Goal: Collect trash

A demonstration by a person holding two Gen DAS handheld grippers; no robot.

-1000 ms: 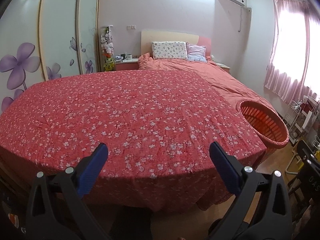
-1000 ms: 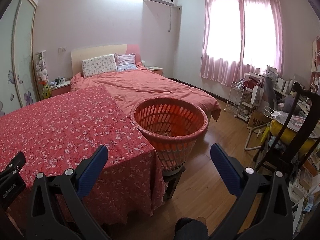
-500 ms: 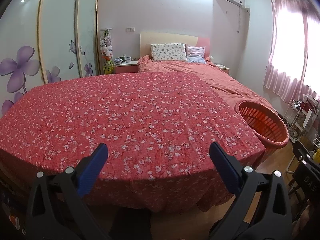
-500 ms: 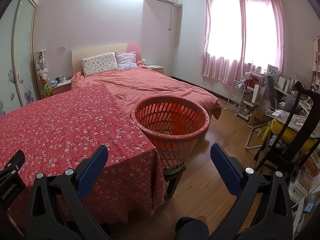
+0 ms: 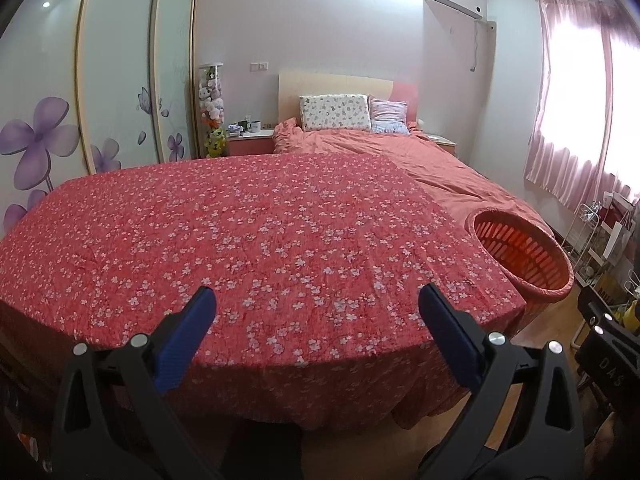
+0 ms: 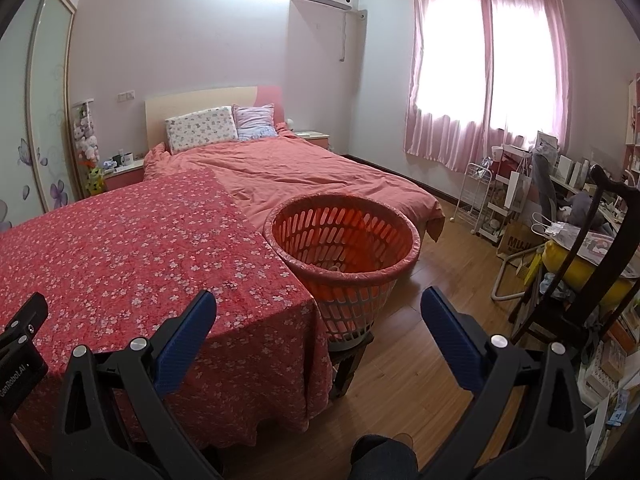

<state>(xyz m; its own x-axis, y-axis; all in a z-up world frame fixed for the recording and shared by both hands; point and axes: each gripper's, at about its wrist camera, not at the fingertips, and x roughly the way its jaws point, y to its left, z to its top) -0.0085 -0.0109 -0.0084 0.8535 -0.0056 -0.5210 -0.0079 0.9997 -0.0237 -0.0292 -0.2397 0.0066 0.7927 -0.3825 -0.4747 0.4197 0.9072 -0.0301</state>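
Both grippers are held up in front of a table covered by a red flower cloth (image 5: 256,240). The left gripper (image 5: 316,320) has its two blue tongs wide apart, with nothing between them. The right gripper (image 6: 318,320) is the same: tongs apart, holding nothing.

The basket (image 6: 344,240) is the place for trash. In the right view it sits at about 12 o'clock, just past the tongs, touching the right corner of the cloth and raised on a small stand. In the left view it is out at 3 o'clock (image 5: 520,252). Something small lies at its bottom, but it is too dim to tell what.

No trash shows on the cloth in either view. So the job may be almost done, or the next bit of trash is somewhere out of sight.

To do this step well, look slowly over the cloth, the bed (image 6: 320,176) behind it and the floor (image 6: 420,344) before reaching. Keep the tongs apart until one piece is right between them. Then squeeze gently and carry it over the basket rim before letting go, so it does not fall on the floor.
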